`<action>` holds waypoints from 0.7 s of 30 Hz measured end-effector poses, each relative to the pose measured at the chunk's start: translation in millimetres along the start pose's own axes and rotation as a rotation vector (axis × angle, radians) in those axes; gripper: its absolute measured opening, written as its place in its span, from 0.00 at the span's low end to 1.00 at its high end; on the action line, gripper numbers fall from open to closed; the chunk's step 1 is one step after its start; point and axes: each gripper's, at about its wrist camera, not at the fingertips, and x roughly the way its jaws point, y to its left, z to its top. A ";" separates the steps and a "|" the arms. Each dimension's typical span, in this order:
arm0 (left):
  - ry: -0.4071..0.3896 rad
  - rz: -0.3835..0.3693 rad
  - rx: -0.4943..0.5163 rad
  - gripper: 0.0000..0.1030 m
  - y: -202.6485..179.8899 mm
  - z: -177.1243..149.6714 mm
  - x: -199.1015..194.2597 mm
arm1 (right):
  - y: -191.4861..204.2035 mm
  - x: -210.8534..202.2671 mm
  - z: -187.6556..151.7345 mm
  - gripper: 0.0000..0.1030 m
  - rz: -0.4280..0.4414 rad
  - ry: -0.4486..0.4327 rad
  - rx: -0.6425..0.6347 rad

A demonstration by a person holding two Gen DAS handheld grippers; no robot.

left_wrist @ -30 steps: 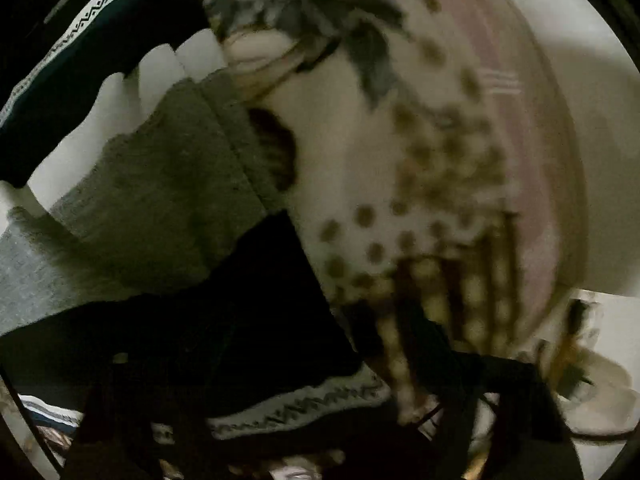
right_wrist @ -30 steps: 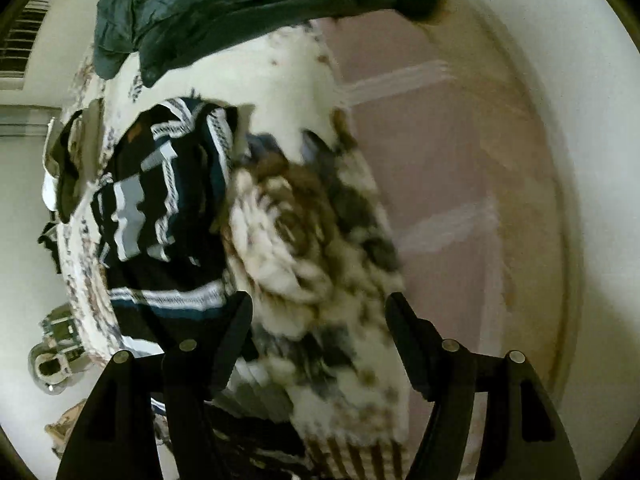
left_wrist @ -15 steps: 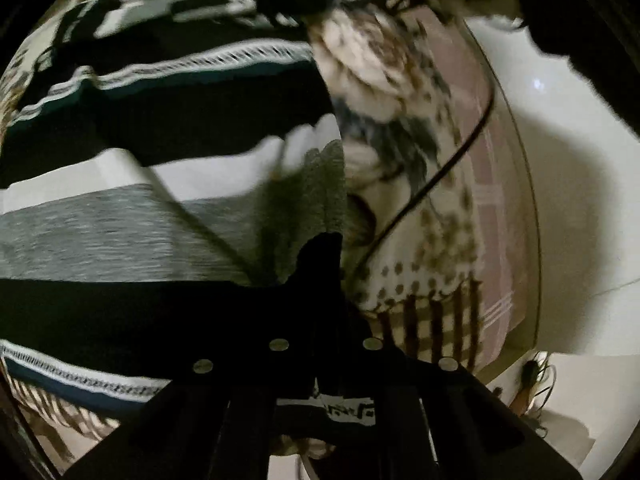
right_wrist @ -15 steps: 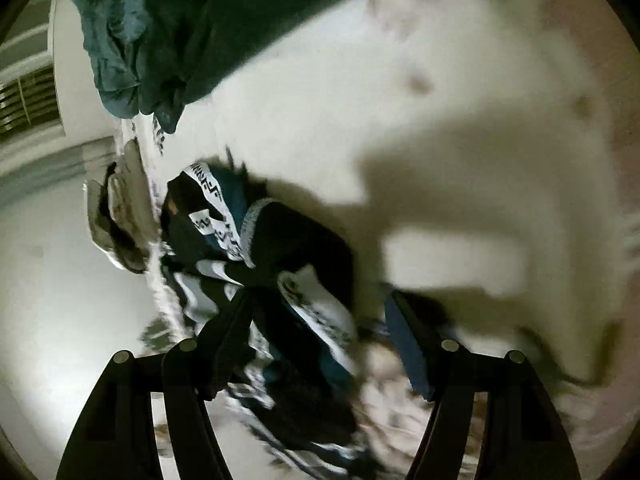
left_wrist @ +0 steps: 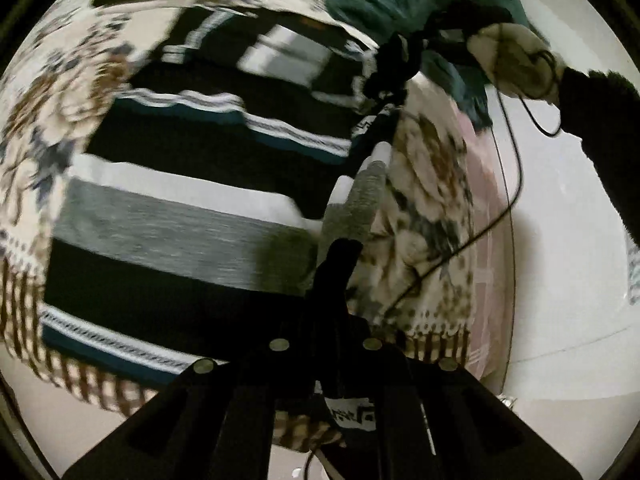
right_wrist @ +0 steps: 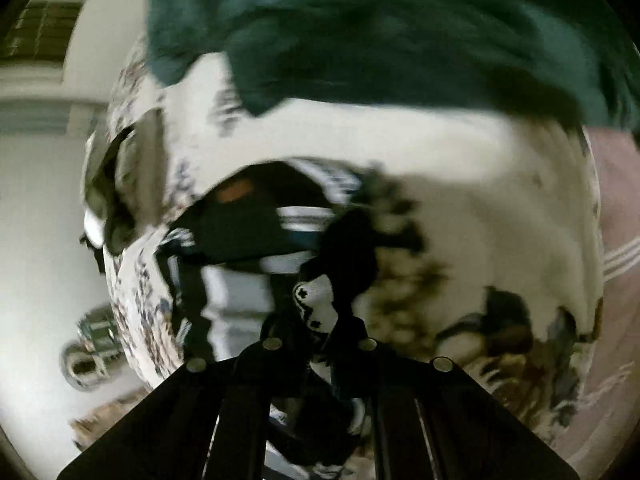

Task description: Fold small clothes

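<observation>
Both grippers, left (left_wrist: 334,276) and right (right_wrist: 320,300), seemingly pinch the striped sweater (left_wrist: 192,224).

Left gripper (left_wrist: 334,276): matte black body, two broad arms fanning out from the bottom edge, four round silver screws across them, a small white label with black marks low between the arms. Right gripper (right_wrist: 320,320): same black build, four silver screws in a matching arc. In the left view, a pale gloved hand (left_wrist: 514,60), dark sleeve (left_wrist: 600,128), thin black cable (left_wrist: 508,184).
</observation>
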 end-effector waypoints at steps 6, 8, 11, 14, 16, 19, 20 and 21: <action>-0.079 0.000 -0.139 0.04 84.2 3.4 -52.4 | 132.1 17.8 4.0 0.07 -0.066 0.002 -0.115; -0.092 -0.002 -0.205 0.04 117.3 3.0 -58.7 | 186.8 45.9 4.0 0.07 -0.100 0.017 -0.163; -0.100 -0.003 -0.297 0.04 165.3 -0.5 -57.4 | 262.4 104.8 -0.9 0.07 -0.175 0.043 -0.234; -0.100 0.007 -0.378 0.04 214.2 -7.0 -46.5 | 317.0 173.9 -15.0 0.07 -0.263 0.078 -0.294; -0.090 0.016 -0.423 0.04 242.6 -11.5 -37.0 | 341.8 216.8 -27.0 0.07 -0.326 0.094 -0.332; -0.069 0.011 -0.482 0.04 275.2 -20.0 -23.2 | 353.4 256.3 -40.7 0.07 -0.382 0.115 -0.366; -0.058 0.001 -0.495 0.04 282.0 -22.5 -17.4 | 355.9 268.7 -44.0 0.07 -0.406 0.120 -0.375; -0.032 -0.010 -0.501 0.05 287.2 -24.8 -9.2 | 356.1 279.8 -46.1 0.07 -0.427 0.130 -0.377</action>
